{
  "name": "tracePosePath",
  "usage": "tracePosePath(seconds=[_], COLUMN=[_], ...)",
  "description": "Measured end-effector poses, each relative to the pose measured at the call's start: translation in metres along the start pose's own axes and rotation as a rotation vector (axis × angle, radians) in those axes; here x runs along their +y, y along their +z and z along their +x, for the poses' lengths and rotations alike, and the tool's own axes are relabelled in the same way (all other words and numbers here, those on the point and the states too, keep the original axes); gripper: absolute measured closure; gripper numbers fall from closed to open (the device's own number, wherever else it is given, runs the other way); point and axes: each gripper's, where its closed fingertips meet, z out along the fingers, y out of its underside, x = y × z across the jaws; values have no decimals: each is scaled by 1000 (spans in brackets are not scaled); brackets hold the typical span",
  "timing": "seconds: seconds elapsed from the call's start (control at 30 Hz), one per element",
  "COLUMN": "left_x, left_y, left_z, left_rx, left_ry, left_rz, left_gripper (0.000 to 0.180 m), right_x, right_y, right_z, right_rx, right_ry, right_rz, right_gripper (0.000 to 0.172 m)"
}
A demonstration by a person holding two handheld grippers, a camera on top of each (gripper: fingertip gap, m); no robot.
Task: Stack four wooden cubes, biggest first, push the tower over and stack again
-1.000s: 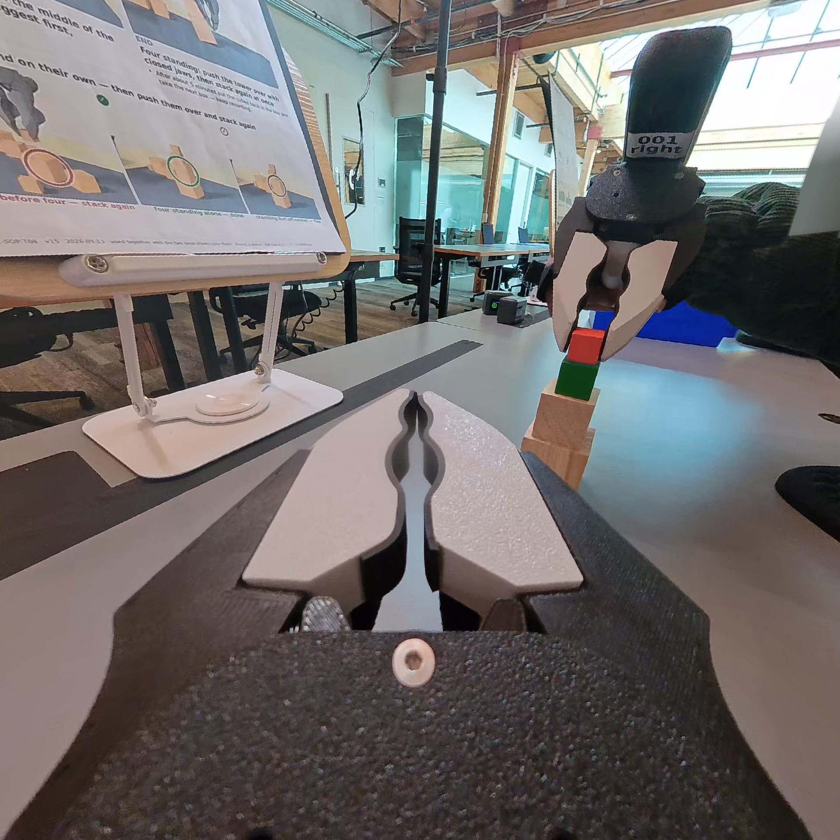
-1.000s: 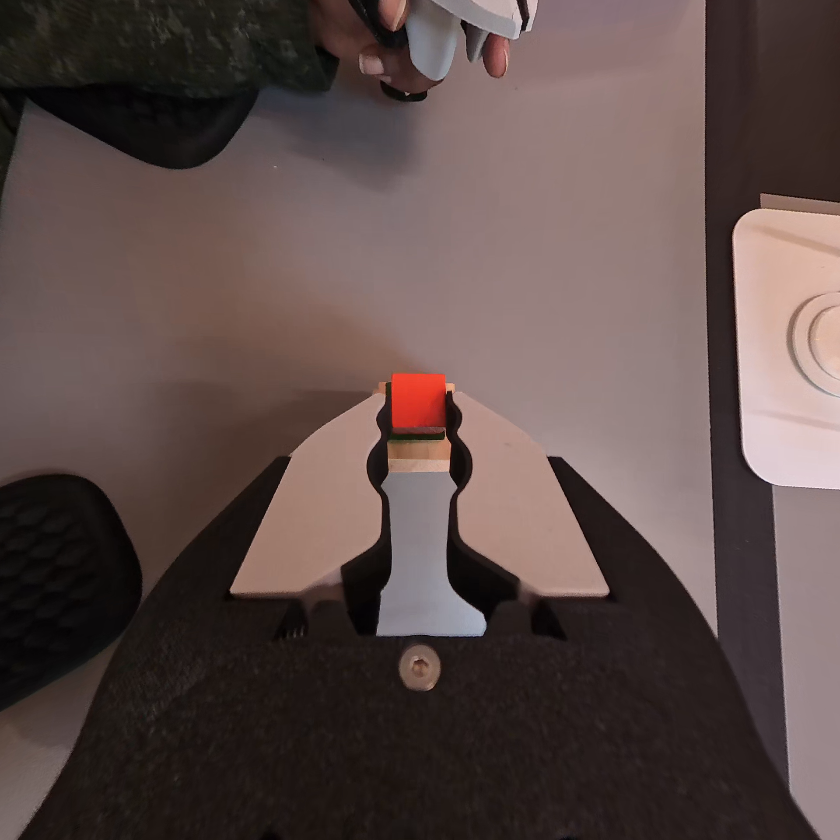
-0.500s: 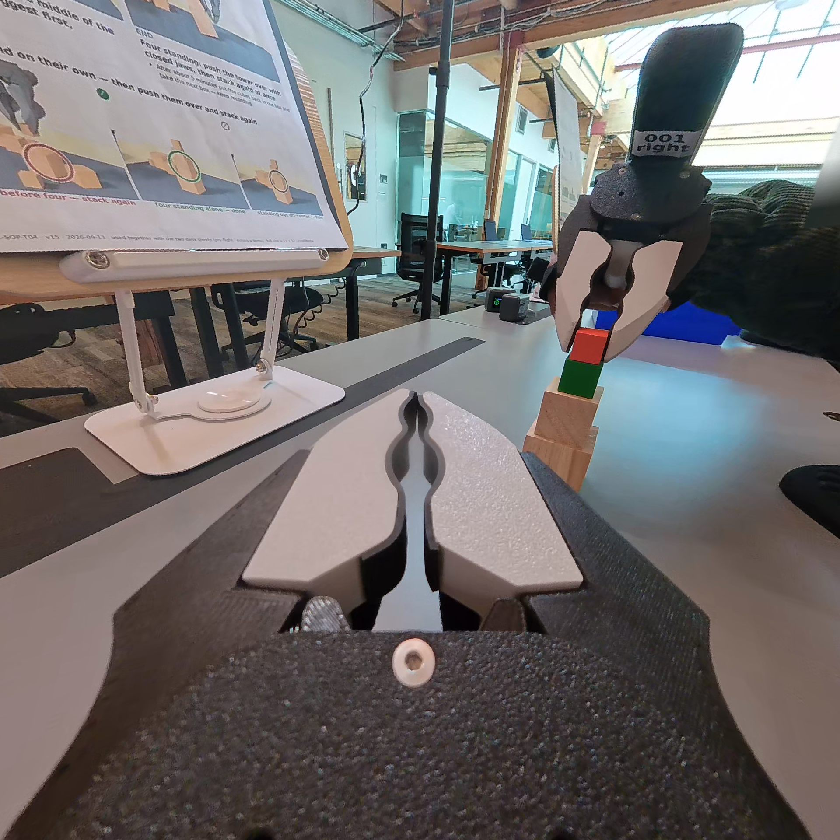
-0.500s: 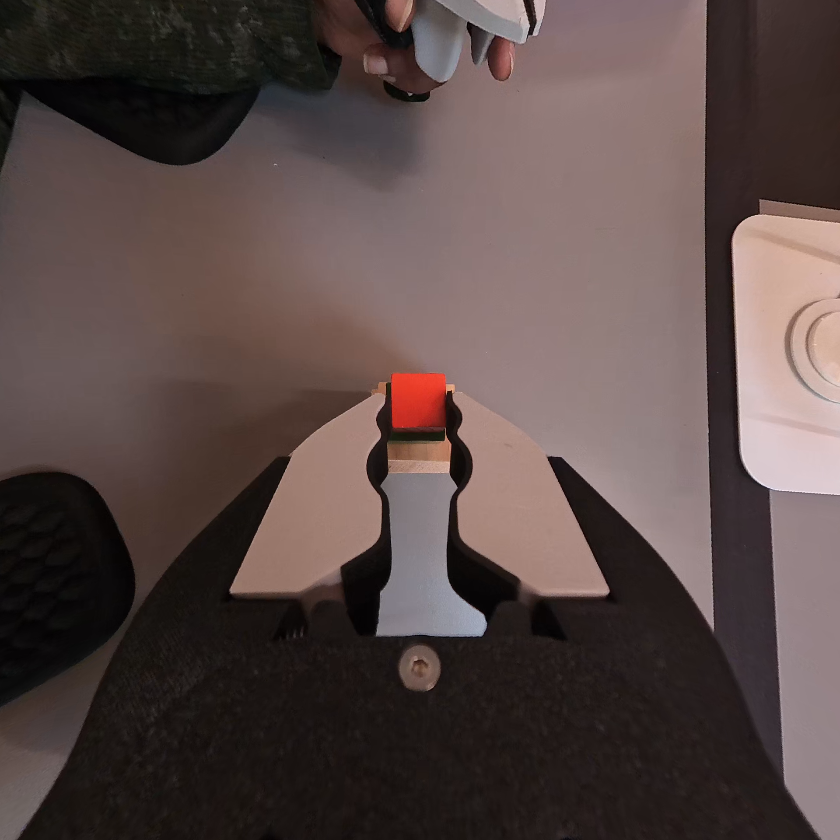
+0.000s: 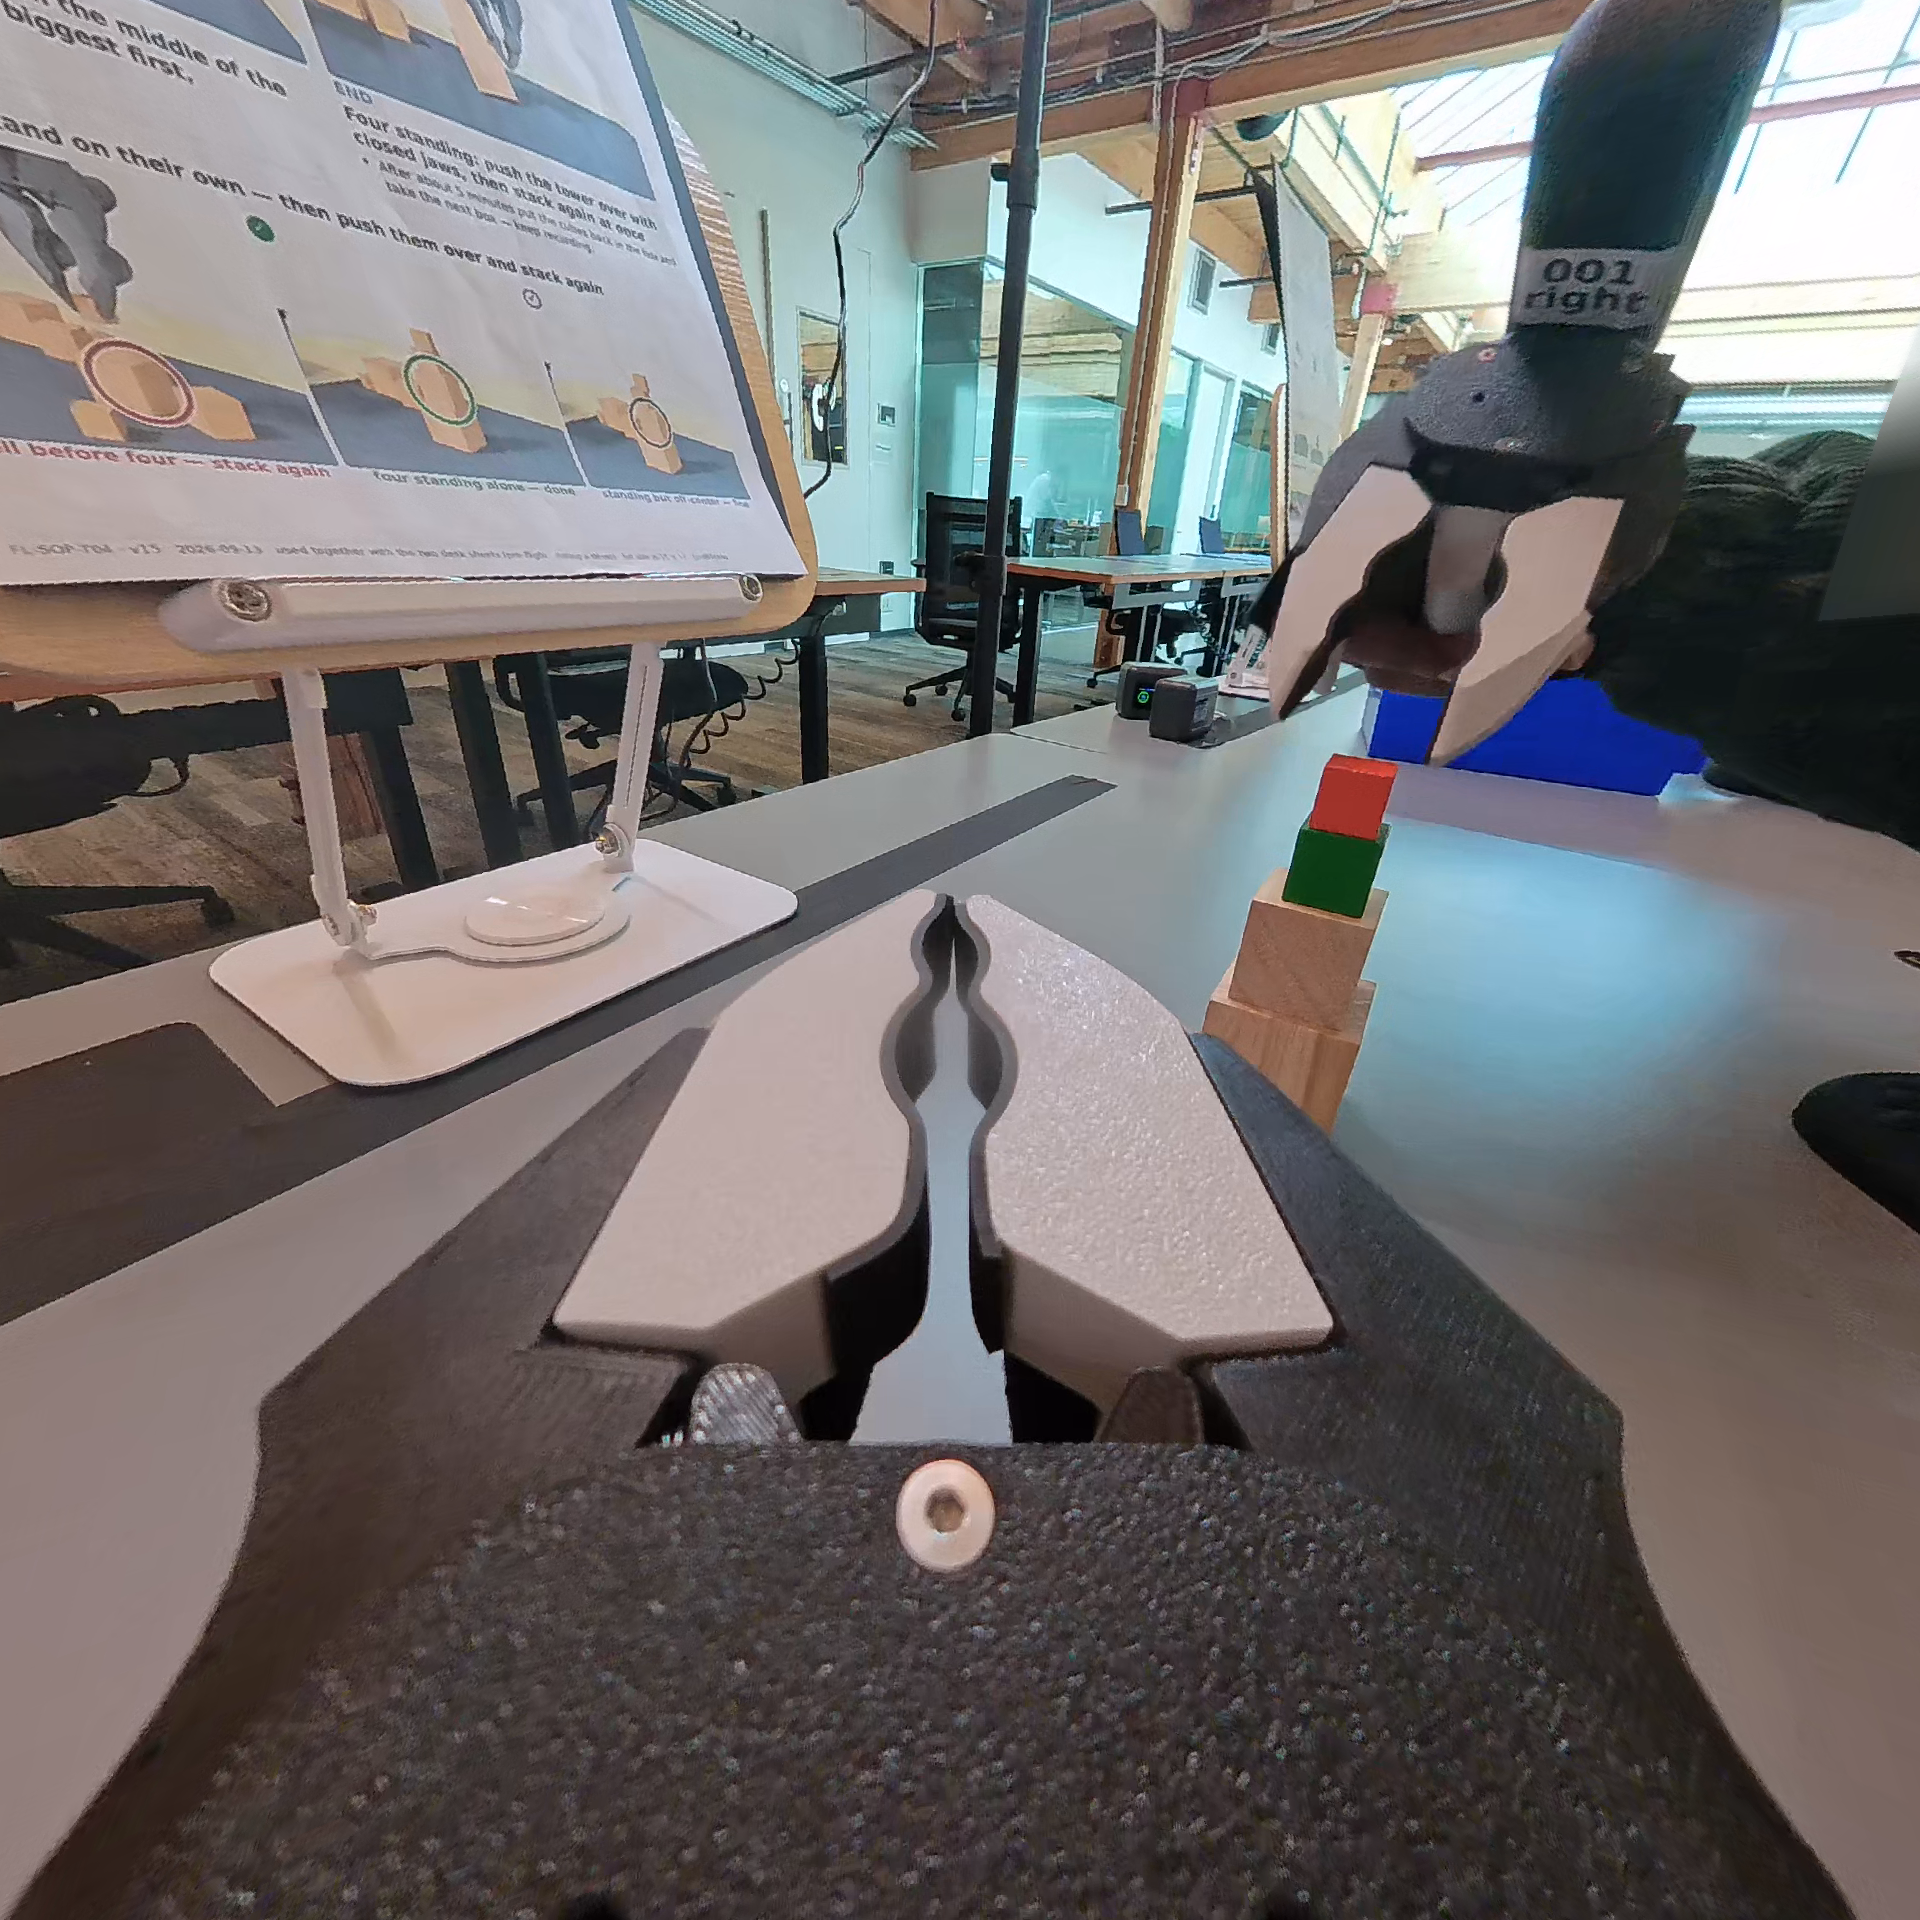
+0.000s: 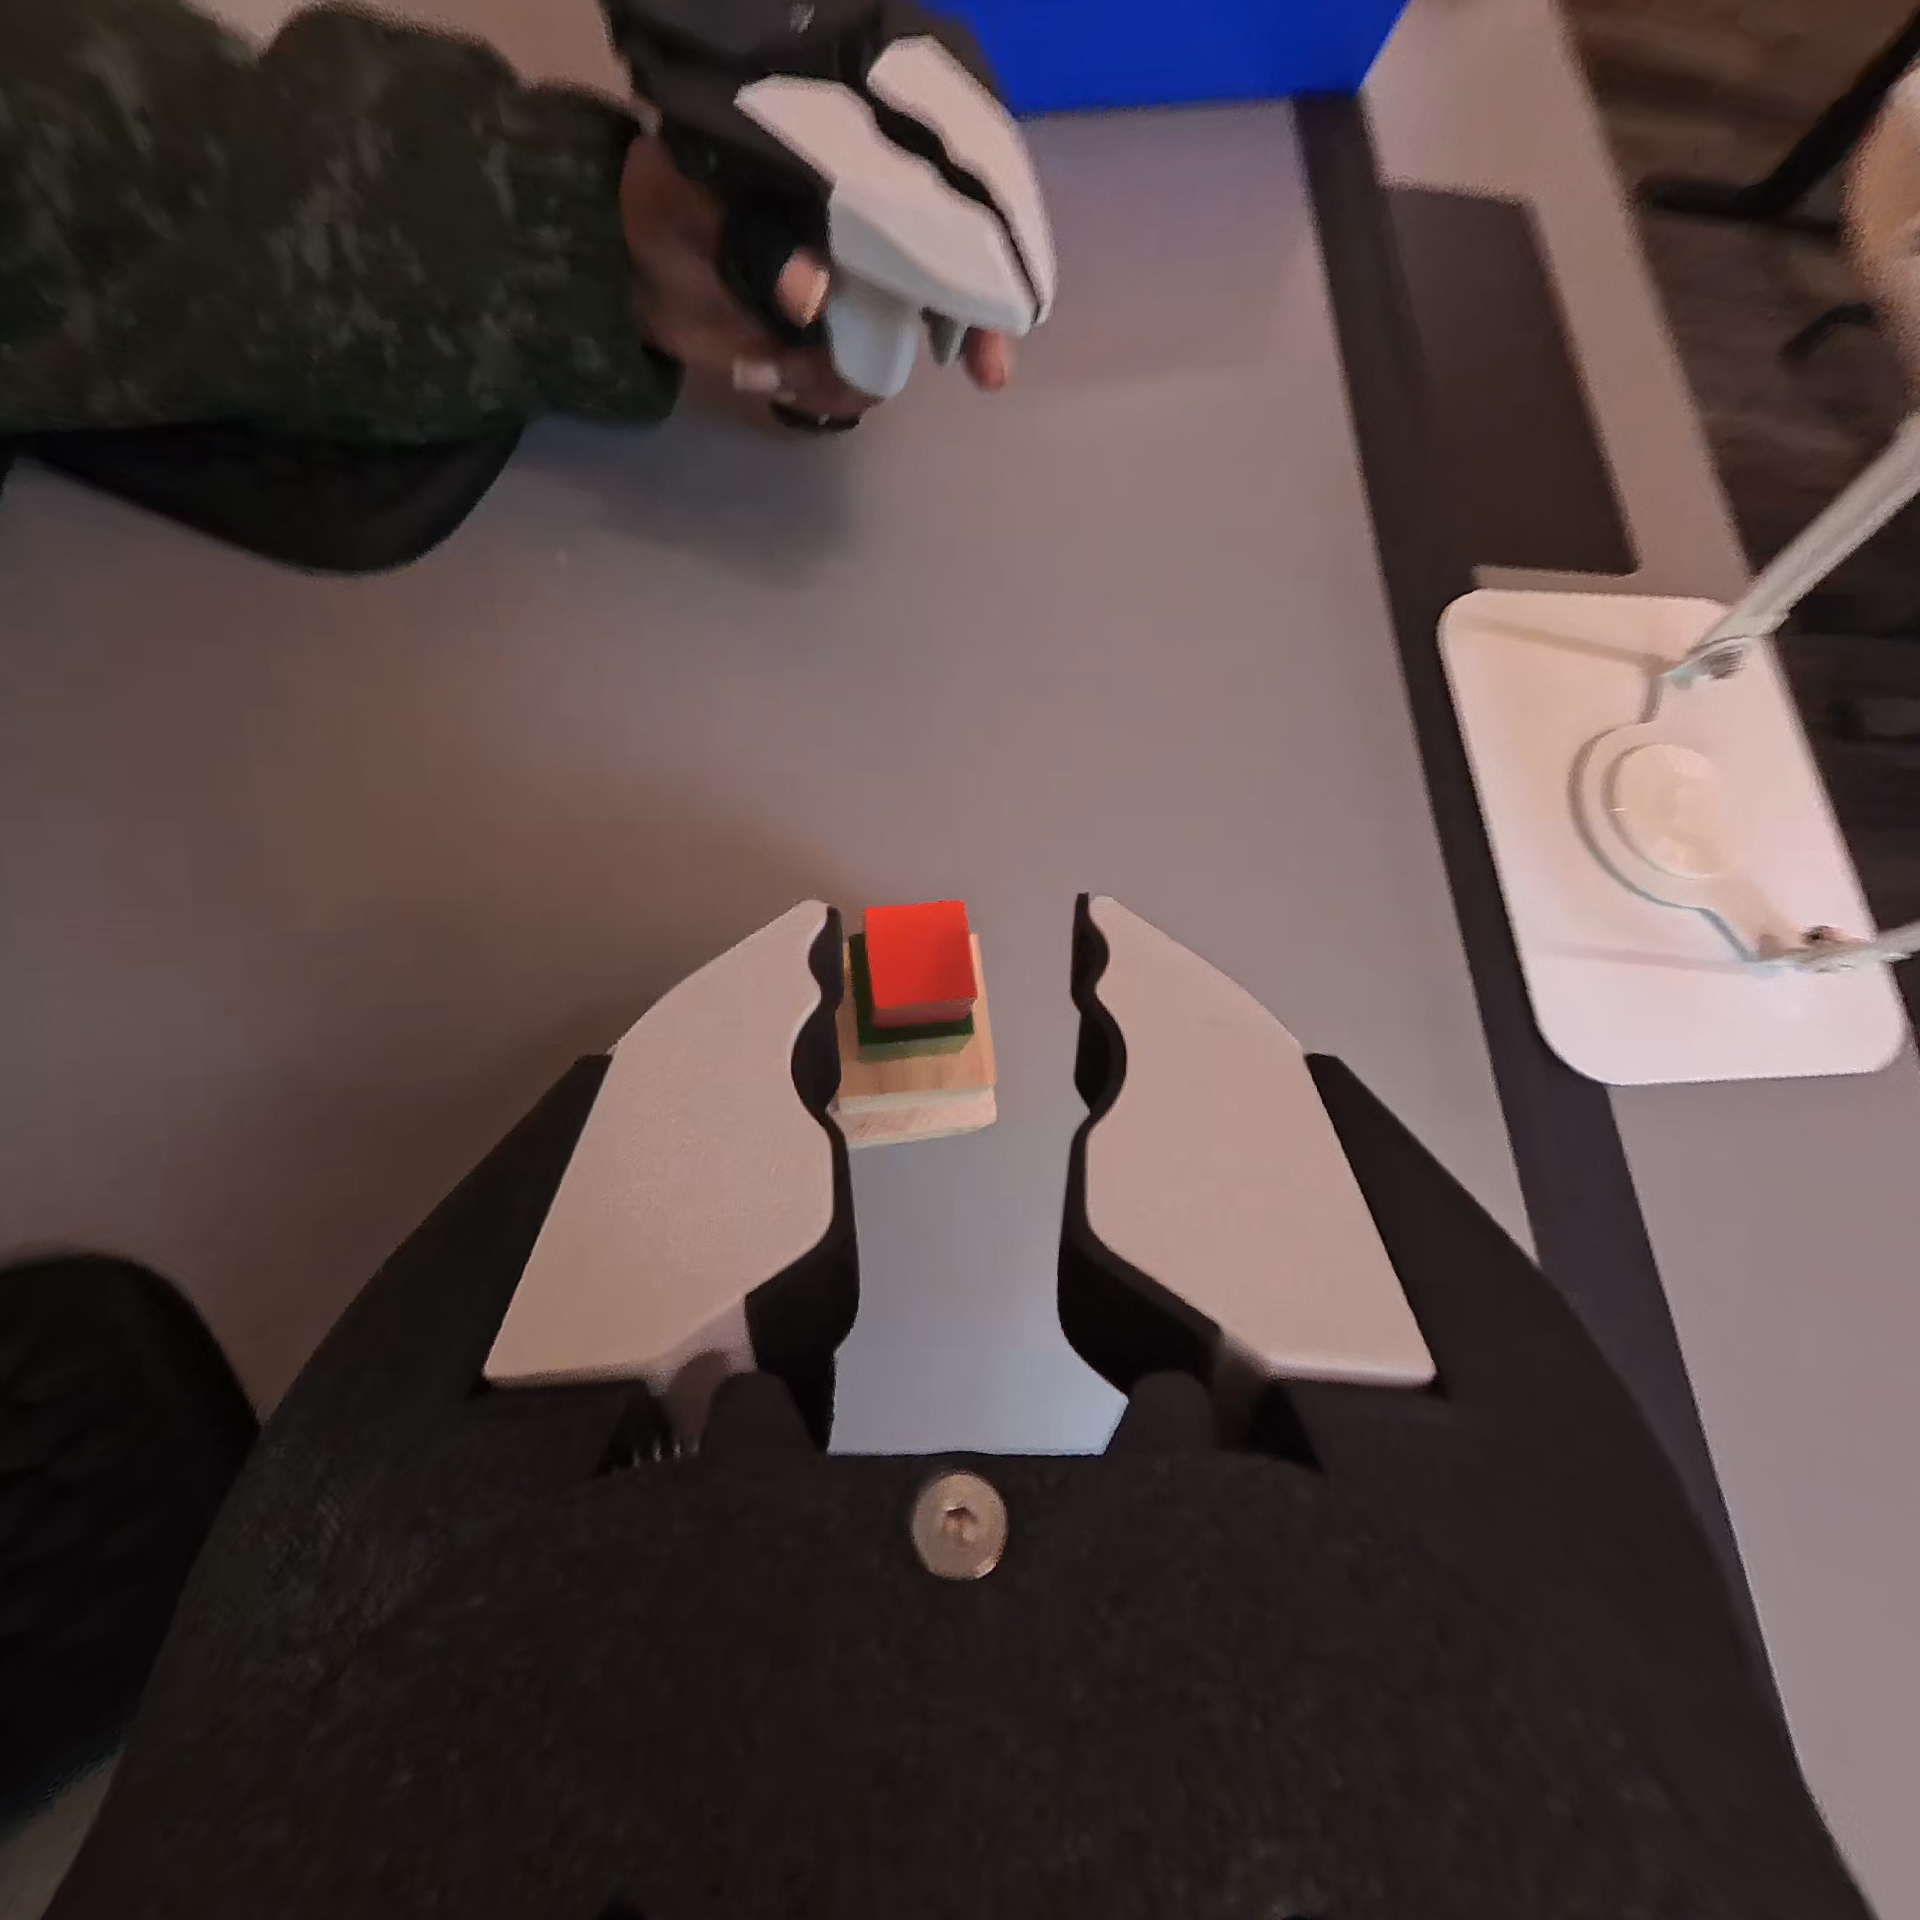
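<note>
Nearest in the left wrist view, the left gripper lies low over the grey table, its two white fingers clenched together on nothing. Just beyond its right finger stands one tower of four cubes: two plain wooden cubes at the bottom, one green cube, one red cube on top. Above it the right gripper points steeply down, released, fingertips spread and clear of the red cube. To the left stands one white stand bearing a printed sheet. Farther back lies what looks like one blue bin.

From above, a hand in a dark green sleeve grips the left gripper's handle.
</note>
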Motion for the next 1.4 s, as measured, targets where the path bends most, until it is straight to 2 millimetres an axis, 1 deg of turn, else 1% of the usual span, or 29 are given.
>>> tracePosePath(seconds=[0.07,0.13,0.17,0.23,0.3,0.37,0.43,0.5,0.57,0.6,0.63,0.67,0.77,0.9,1.0,1.07,1.1,1.17,1.23,1.3,1.4], left_x=[-1,-2,-3,-5,-6,-5,-3,-2,-1,-1,0,1,0,-7,-12,-15,-16,-16,-16,-14,-11], left_y=[0,0,-1,-1,-1,-1,-1,-1,-2,-3,-4,-5,-9,-18,-28,-33,-34,-35,-35,-35,-33], left_z=[-2,-2,-2,-3,-4,-7,-11,-15,-19,-22,-25,-29,-35,-49,-59,-64,-65,-68,-69,-69,-68], left_rx=[-10,-13,-16,-22,-38,-59,-89,-124,-152,-170,-195,-220,-257,-338,-396,-414,-422,-431,-437,-438,-436], left_ry=[1,-1,-2,-1,0,-4,8,19,26,30,40,50,49,37,15,-1,-5,-5,-4,-2,-1], left_rz=[1,7,11,18,18,12,-2,-17,-19,-24,-31,-38,-36,-13,15,31,33,32,29,24,11], left_gripper=[180,180,180,180,180,180,180,180,180,180,180,180,180,180,180,180,180,180,180,180,180], right_x=[-7,-5,-1,9,25,45,69,93,107,110,109,102,69,20,-12,-29,-35,-39,-38,-34,-24], right_y=[-10,-20,-25,-36,-45,-50,-48,-37,-22,-13,-3,6,38,94,132,147,152,154,147,133,100], right_z=[4,9,11,14,17,18,15,12,12,13,13,14,15,15,3,-8,-13,-20,-22,-20,-7], right_rx=[79,183,238,371,524,686,811,892,923,928,925,920,883,817,753,711,695,672,668,673,716], right_ry=[39,107,137,206,288,384,510,586,620,626,623,611,537,384,255,192,173,162,174,211,291], right_rz=[85,147,173,227,267,282,282,226,165,137,119,126,137,99,76,87,92,104,125,153,223], right_gripper=[131,142,151,171,172,172,172,172,172,172,172,172,172,172,172,172,172,172,172,171,170])
